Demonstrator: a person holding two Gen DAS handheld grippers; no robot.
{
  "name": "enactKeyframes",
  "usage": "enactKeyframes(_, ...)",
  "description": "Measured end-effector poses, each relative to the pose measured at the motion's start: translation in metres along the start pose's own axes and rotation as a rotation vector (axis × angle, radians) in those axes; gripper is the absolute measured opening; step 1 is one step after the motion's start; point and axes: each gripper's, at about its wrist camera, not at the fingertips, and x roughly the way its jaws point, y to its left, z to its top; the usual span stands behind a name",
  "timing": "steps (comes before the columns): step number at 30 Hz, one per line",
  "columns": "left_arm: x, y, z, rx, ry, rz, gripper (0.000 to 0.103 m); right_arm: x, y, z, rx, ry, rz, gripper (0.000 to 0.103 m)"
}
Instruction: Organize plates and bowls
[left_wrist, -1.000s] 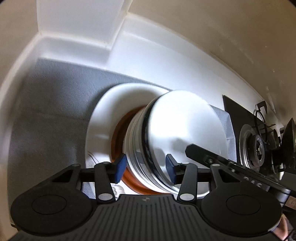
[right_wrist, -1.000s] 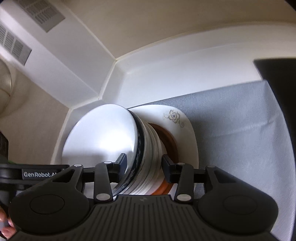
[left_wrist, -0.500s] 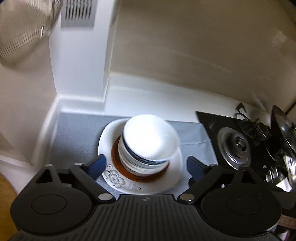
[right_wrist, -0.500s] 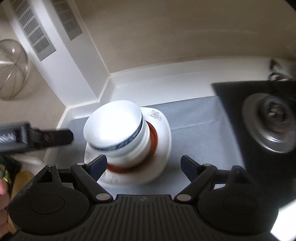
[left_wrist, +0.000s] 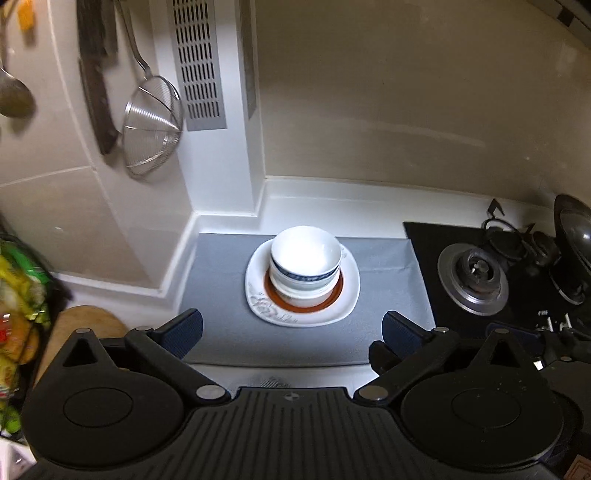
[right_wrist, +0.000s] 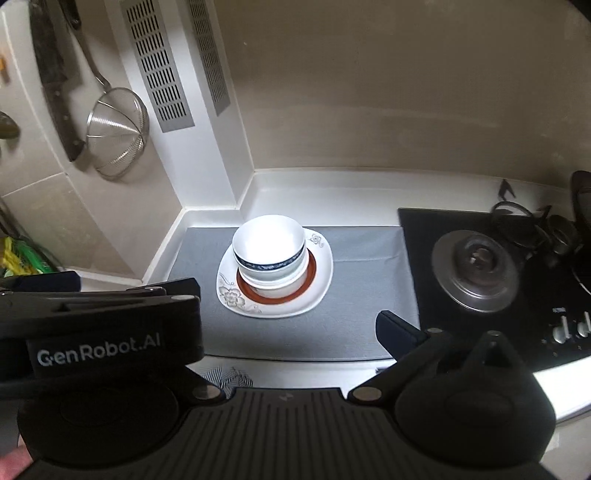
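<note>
Bowls (left_wrist: 304, 262) are stacked on plate (left_wrist: 347, 291), mid mat (left_wrist: 221, 288). Left gripper (left_wrist: 291, 326) and right gripper (right_wrist: 288, 306) are held wide, empty. Risk: stack may be toppled if bumped, as it leans slightly.

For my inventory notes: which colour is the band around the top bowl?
Dark blue, on a white top bowl; the right wrist view shows it best.

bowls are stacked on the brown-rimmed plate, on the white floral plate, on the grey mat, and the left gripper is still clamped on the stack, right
Not quite. In the left wrist view the left gripper is open and clear of the bowls. The rest holds: they sit on the brown-rimmed plate, on the white floral plate, on the grey mat.
</note>
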Motion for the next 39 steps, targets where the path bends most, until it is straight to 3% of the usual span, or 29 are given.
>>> enactKeyframes(10,-0.044,-0.01,-0.011,0.037,0.006,0.01,0.103,-0.041,-0.005,-0.019,0.036,0.0,0.076,0.102)
enactKeyframes(22,-0.051,-0.007,-0.022,0.074,0.014,-0.004,0.103,-0.052,0.002,-0.037,0.076,0.0,0.008,0.102)
enactKeyframes(39,-0.064,-0.001,-0.038,0.08,0.017,-0.008,0.103,-0.067,0.01,-0.054,0.076,0.001,-0.008,0.102)
